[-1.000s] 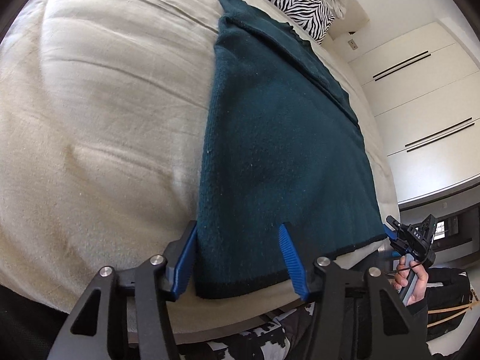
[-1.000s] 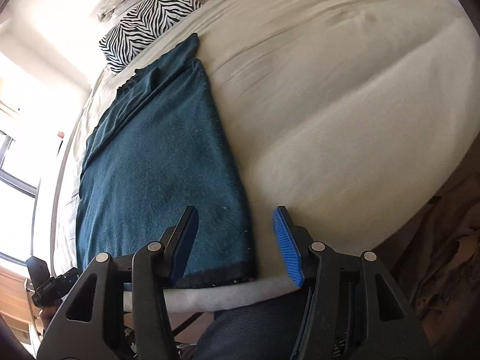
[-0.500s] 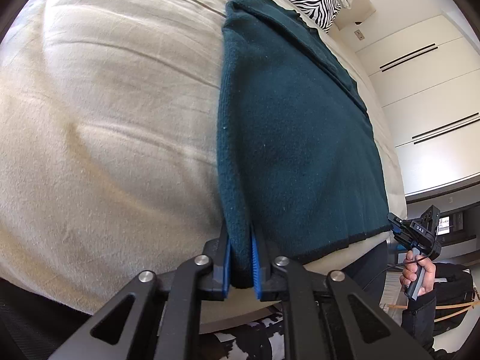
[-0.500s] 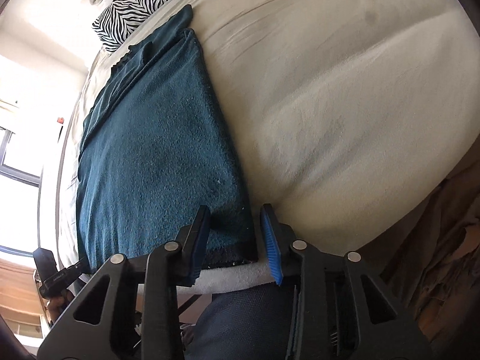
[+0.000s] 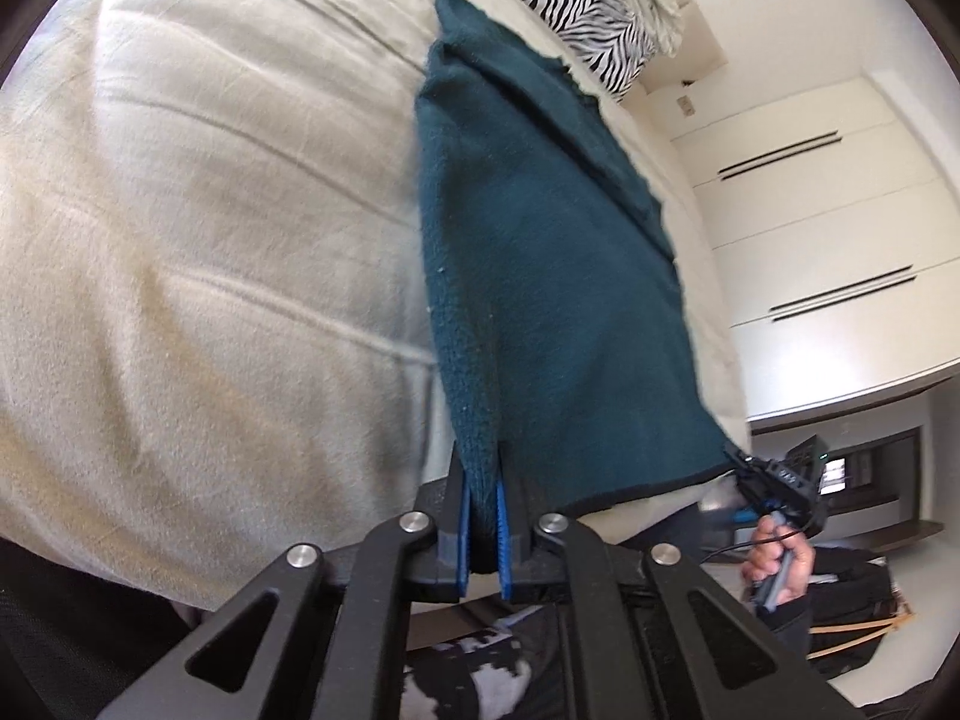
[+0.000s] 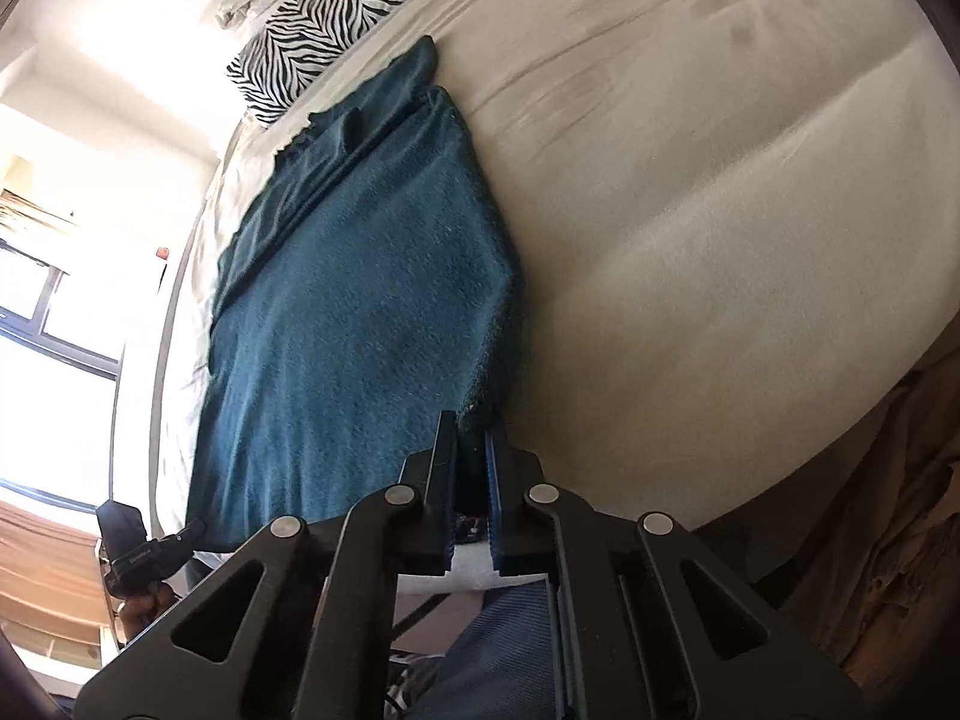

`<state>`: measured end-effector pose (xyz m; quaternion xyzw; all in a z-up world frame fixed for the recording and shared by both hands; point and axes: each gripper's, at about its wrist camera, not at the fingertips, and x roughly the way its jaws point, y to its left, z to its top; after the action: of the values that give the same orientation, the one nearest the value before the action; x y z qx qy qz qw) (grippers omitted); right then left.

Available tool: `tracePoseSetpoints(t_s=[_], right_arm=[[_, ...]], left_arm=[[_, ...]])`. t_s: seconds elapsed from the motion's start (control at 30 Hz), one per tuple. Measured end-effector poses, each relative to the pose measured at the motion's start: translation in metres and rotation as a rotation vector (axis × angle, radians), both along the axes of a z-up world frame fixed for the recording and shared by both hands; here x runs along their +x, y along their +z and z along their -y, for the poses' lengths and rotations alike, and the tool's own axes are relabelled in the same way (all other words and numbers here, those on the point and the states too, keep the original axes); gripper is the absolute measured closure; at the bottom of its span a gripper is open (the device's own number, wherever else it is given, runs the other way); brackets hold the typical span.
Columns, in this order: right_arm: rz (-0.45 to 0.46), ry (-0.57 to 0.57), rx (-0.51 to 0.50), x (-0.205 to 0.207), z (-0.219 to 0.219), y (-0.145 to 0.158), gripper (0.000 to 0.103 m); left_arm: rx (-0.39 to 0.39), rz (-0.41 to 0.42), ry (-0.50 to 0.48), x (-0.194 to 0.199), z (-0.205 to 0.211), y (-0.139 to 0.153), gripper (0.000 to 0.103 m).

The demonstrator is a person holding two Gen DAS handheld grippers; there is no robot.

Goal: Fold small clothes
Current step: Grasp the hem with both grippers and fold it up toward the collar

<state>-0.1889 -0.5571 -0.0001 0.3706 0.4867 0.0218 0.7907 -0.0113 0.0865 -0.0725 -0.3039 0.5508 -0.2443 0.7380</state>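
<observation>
Only left wrist view shows wardrobe (image 5: 798, 192); both grippers pinch teal garment (image 5: 540, 300).

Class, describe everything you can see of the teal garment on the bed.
The garment is dark teal, fuzzy knit or fleece, with a thin black hem. It lies lengthwise on the beige bed, its far end creased and folded near the zebra pillow. The left hand-held gripper and right hand-held gripper are each shut on a near corner, which looks slightly raised.
</observation>
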Motion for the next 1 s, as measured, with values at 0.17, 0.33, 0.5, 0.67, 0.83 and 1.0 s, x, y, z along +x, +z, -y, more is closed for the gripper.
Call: tracePoseSetpoints(t_s=[0.17, 0.33, 0.5, 0.67, 0.83, 1.0], right_arm=[[0.094, -0.009, 0.061, 0.019, 0.000, 0.028, 0.096], [0.172, -0.029, 0.114, 0.051, 0.001, 0.051, 0.096], [0.217, -0.031, 0.087, 0.091, -0.003, 0.071, 0.096], [0.249, -0.054, 0.064, 0.132, 0.005, 0.086, 0.096], [0.261, -0.085, 0.025, 0.176, 0.018, 0.092, 0.096], [0.244, -0.098, -0.027, 0.230, 0.025, 0.085, 0.096]], left_arm=[[-0.155, 0.054, 0.044, 0.009, -0.007, 0.026, 0.096], [-0.287, 0.103, 0.081, 0.027, -0.014, 0.050, 0.096], [-0.337, 0.128, 0.133, 0.057, -0.018, 0.061, 0.096], [-0.374, 0.129, 0.178, 0.093, -0.024, 0.063, 0.096], [-0.393, 0.141, 0.221, 0.138, -0.029, 0.069, 0.096], [-0.404, 0.127, 0.255, 0.194, -0.026, 0.067, 0.096]])
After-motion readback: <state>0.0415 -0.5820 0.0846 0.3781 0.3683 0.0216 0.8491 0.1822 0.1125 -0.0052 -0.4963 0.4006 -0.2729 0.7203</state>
